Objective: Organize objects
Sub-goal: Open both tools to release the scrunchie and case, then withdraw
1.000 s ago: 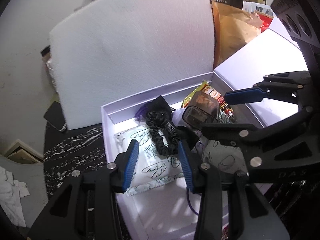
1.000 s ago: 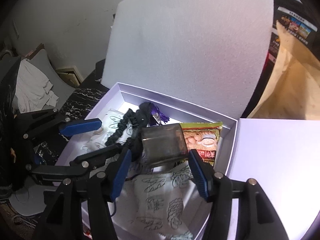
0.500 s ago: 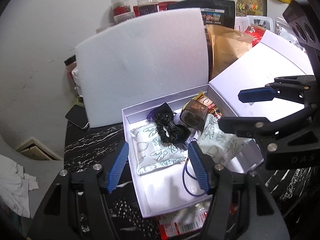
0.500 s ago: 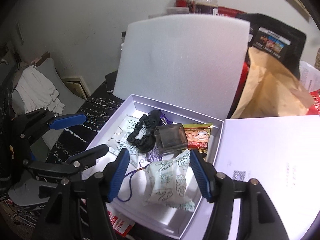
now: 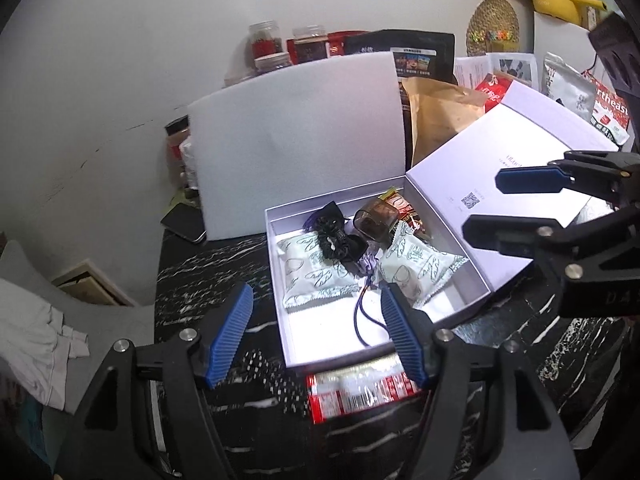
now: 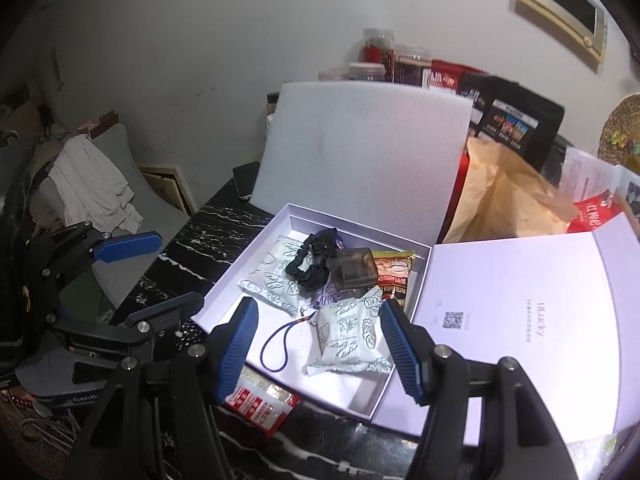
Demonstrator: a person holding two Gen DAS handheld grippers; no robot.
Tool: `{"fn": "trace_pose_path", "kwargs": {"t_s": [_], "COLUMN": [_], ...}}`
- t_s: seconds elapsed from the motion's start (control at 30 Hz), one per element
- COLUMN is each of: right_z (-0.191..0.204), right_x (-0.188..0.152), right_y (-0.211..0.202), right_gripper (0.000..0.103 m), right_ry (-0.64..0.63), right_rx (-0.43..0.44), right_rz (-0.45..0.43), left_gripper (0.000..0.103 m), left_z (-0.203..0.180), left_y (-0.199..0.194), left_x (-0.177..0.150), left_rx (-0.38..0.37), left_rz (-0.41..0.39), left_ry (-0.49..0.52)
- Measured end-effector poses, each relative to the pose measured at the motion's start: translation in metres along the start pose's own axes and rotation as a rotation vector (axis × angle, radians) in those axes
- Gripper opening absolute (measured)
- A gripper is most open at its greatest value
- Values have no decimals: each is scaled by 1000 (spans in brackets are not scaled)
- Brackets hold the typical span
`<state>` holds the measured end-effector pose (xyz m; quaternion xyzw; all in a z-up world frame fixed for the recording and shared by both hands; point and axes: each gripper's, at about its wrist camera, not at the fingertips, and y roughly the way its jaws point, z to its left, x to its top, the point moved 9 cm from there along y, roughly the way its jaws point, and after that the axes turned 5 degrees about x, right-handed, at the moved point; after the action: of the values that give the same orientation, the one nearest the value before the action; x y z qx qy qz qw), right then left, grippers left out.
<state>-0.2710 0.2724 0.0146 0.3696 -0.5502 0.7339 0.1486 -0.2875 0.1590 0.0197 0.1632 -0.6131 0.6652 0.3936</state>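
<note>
Left wrist view: left gripper (image 5: 316, 334) hovering with fingers apart, empty, above the box (image 5: 280, 320) holding scrunchie (image 5: 336, 242) and two packets (image 5: 316, 276). Right wrist view: right gripper (image 6: 318, 344) likewise spread, empty, over box (image 6: 236, 284); lid (image 6: 520, 320) lying beside

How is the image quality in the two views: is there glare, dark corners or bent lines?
Left wrist view: strong glare on the open lid, black corners, foam sheet edges bowed by the fisheye. Right wrist view: the lid is bright too, the room at left is dim, the picture frame looks curved.
</note>
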Motion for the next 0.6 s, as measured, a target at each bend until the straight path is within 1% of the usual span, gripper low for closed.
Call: {"fn": "trace_pose_path", "kwargs": {"t_s": [0.1,0.2,0.3,0.6], "right_z": [8,15,23,39], "right_x": [-4,-10,-18,-47], "right_y": [-14,-24,-34,-49], "right_gripper": [67,67,67,67], "right_ry": [-6,-15,-24,-28], "right_rx": [1,3,4,15], "right_rz": [-18,-29,-33,-30], "left_gripper": [67,70,71,74], "left_z": [2,4,7,14], "left_y": [-17,-32,-46,-66], "left_x": [-5,-12,-20,-49], "left_rx": [10,28,33,53], "left_rz": [-12,-18,-18,-3], "left_ry": [-5,-7,-20,-42]}}
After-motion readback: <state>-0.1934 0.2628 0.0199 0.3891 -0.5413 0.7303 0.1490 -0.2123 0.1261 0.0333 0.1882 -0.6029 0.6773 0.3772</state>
